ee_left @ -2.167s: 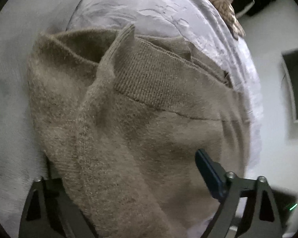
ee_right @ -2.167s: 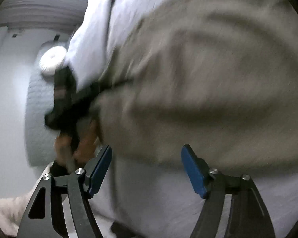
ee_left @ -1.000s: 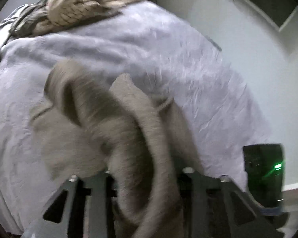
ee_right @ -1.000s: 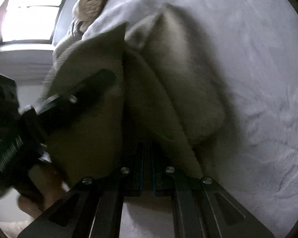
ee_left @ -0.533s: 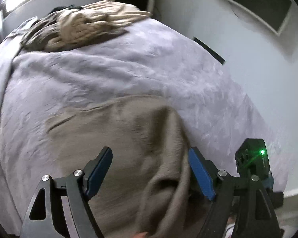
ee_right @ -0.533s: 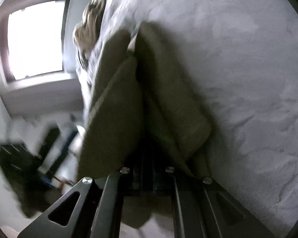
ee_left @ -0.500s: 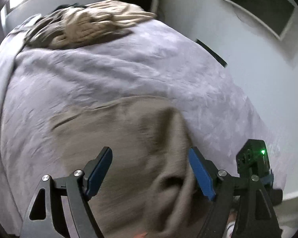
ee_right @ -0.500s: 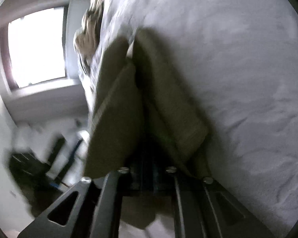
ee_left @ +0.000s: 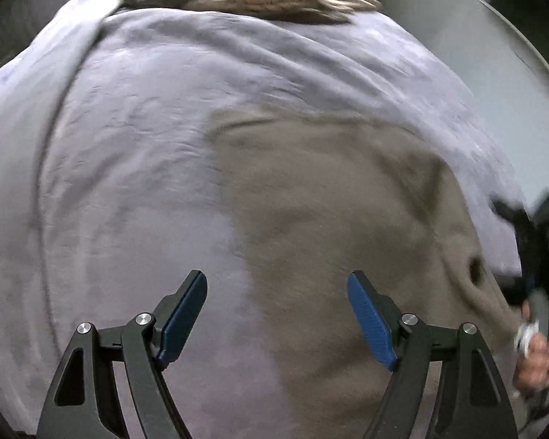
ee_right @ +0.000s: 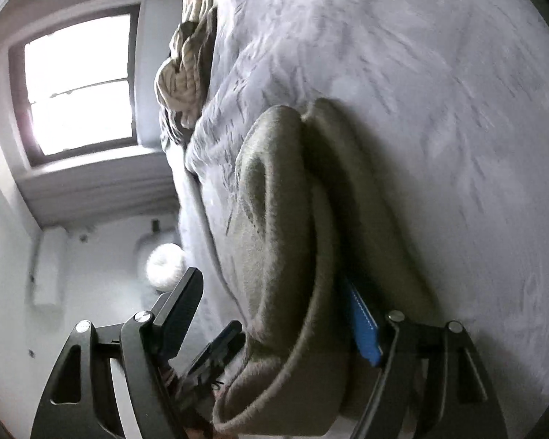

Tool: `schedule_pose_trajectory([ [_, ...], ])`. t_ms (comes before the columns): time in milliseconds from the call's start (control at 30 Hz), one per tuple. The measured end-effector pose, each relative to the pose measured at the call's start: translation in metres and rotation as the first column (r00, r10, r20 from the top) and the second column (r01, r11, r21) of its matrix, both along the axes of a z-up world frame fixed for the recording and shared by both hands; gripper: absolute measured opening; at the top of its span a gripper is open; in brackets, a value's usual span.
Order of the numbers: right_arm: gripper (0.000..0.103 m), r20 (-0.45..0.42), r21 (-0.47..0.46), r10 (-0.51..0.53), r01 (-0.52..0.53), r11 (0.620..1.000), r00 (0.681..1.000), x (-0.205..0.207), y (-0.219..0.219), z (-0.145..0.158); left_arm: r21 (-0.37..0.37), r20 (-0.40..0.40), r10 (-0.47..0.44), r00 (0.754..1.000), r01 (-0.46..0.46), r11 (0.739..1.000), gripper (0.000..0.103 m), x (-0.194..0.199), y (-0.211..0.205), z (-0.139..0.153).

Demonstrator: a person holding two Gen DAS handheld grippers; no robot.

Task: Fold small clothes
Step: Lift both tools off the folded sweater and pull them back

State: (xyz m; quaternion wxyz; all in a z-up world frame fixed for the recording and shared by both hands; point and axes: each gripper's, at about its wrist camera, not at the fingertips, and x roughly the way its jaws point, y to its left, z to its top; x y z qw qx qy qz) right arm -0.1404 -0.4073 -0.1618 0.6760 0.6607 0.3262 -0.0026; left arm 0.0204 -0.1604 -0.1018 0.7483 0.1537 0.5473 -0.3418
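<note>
sweater (ee_left: 347, 219) flat on bed (ee_left: 128, 146) | left gripper (ee_left: 276, 314) jaws apart above its left edge | right gripper (ee_right: 285, 314) just opened, fold between jaws, nearer

Both grippers just opened, sweater (ee_left: 340, 219) released, lying folded

Right gripper (ee_right: 278, 314) jaws just opened wide, folded beige garment (ee_right: 285, 219) between them on grey blanket (ee_right: 439, 91).

Nothing here carries writing I can read: no label, brand, number or sign shows anywhere in either wrist view.
</note>
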Motion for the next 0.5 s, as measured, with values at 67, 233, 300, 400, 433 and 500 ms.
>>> schedule_pose_trajectory([
  [67,0.078,-0.037,-0.024,0.042,-0.043,0.999,0.998,0.007,-0.002,0.003,-0.024,-0.016,-0.059,0.998,0.059,0.998,0.08,-0.021,-0.011,-0.002],
  [233,0.078,-0.127,-0.061,0.112,-0.121,0.991,0.985,0.033,-0.015,-0.002,0.043,0.051,-0.199,0.979,0.197,0.98,0.098,-0.074,-0.044,-0.02],
  [300,0.078,-0.156,-0.087,0.142,-0.157,0.984,0.978,0.031,-0.012,0.0,0.044,0.063,-0.237,0.969,0.235,0.971,0.098,-0.086,-0.045,-0.018],
  [400,0.067,-0.203,-0.146,0.176,-0.207,0.967,0.963,0.036,-0.006,0.008,0.004,0.055,-0.263,0.963,0.263,0.965,0.098,-0.09,-0.036,-0.007],
  [433,0.028,-0.238,-0.197,0.187,-0.236,0.952,0.953,0.04,-0.002,0.011,-0.009,0.05,-0.25,0.967,0.25,0.968,0.098,-0.086,-0.03,-0.003],
  [500,0.015,-0.311,-0.291,0.212,-0.306,0.906,0.926,0.049,0.007,0.019,-0.024,0.053,-0.19,0.98,0.191,0.981,0.098,-0.074,-0.019,0.004],
])
